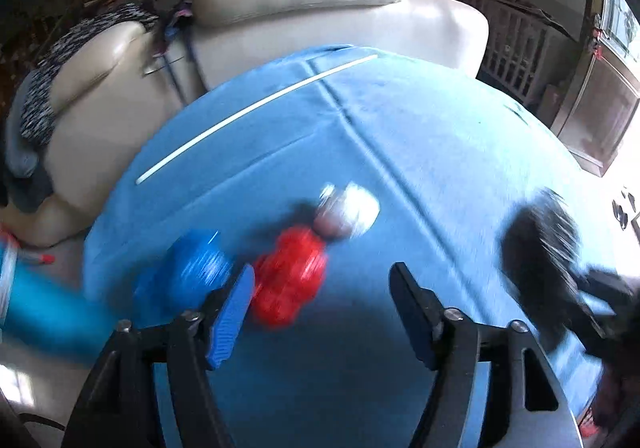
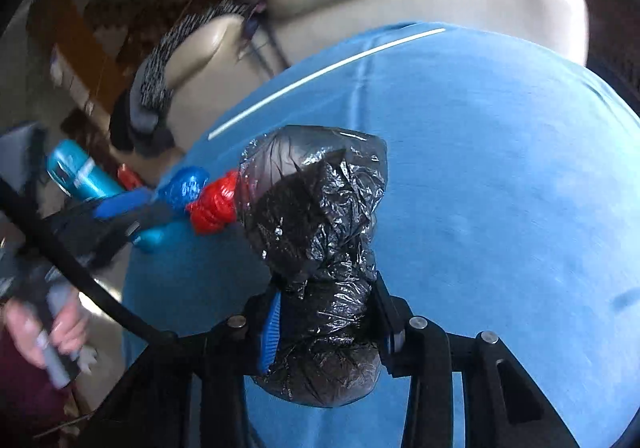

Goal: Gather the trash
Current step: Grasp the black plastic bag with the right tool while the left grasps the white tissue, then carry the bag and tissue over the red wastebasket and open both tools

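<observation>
The right gripper [image 2: 324, 324] is squeezed tight on a black trash bag [image 2: 320, 216], and the bag's crinkly top sticks up just past its fingers. The left gripper [image 1: 320, 308] has its fingers wide apart with nothing between them. Just ahead of it, a bit to its left side, lies a red wrapper [image 1: 290, 280], shiny and bumpy. A blue wrapper [image 1: 192, 268] sits right beside the red one, further to the left, and a small silver and white bit [image 1: 346, 210] lies just past the red one. All of them rest on the blue tablecloth [image 1: 400, 128]. I think the left gripper should go slowly to the red wrapper, put one finger on each side, then pinch in the middle so it does not slip. Far ahead lies a thin white straw [image 1: 256, 108].
</observation>
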`<state>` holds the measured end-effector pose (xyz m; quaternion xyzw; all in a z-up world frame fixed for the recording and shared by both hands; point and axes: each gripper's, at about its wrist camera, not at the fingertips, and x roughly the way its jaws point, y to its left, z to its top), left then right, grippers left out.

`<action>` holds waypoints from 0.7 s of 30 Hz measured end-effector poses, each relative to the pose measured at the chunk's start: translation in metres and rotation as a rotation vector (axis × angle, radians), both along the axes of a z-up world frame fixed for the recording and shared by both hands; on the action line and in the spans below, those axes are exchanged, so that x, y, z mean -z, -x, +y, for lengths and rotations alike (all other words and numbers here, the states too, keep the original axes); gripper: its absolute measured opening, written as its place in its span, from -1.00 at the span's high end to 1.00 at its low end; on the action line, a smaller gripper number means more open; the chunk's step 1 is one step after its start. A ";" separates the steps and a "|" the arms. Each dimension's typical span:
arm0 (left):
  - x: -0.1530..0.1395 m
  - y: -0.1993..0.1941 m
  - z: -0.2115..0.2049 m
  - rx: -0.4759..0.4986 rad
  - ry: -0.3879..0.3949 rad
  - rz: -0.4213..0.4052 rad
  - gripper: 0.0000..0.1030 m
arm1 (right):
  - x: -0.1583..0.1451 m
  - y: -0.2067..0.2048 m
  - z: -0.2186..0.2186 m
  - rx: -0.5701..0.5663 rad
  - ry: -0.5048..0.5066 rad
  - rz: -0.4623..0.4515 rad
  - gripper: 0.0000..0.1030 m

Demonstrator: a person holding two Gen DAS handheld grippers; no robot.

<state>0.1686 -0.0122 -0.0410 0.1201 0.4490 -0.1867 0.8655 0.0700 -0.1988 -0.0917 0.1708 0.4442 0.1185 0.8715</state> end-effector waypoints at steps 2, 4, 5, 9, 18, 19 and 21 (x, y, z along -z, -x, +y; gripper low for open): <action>0.007 -0.022 -0.012 0.004 0.000 0.027 -0.60 | -0.004 0.017 -0.016 0.036 -0.021 -0.015 0.19; 0.018 -0.044 -0.023 -0.006 -0.014 0.075 -0.60 | -0.008 0.033 -0.036 0.084 -0.041 -0.028 0.19; 0.025 -0.054 -0.026 -0.014 -0.022 0.104 -0.60 | -0.009 0.039 -0.045 0.104 -0.051 -0.031 0.19; 0.046 -0.078 -0.036 -0.045 -0.036 0.173 -0.60 | -0.009 0.061 -0.069 0.161 -0.080 -0.038 0.19; 0.061 -0.074 -0.057 0.009 -0.099 0.188 0.14 | -0.001 0.076 -0.090 0.204 -0.133 -0.047 0.19; 0.058 -0.070 -0.058 0.022 -0.089 0.181 0.16 | -0.003 0.077 -0.091 0.206 -0.130 -0.057 0.19; 0.047 -0.058 -0.063 0.050 -0.072 0.154 0.17 | -0.006 0.087 -0.091 0.210 -0.127 -0.071 0.19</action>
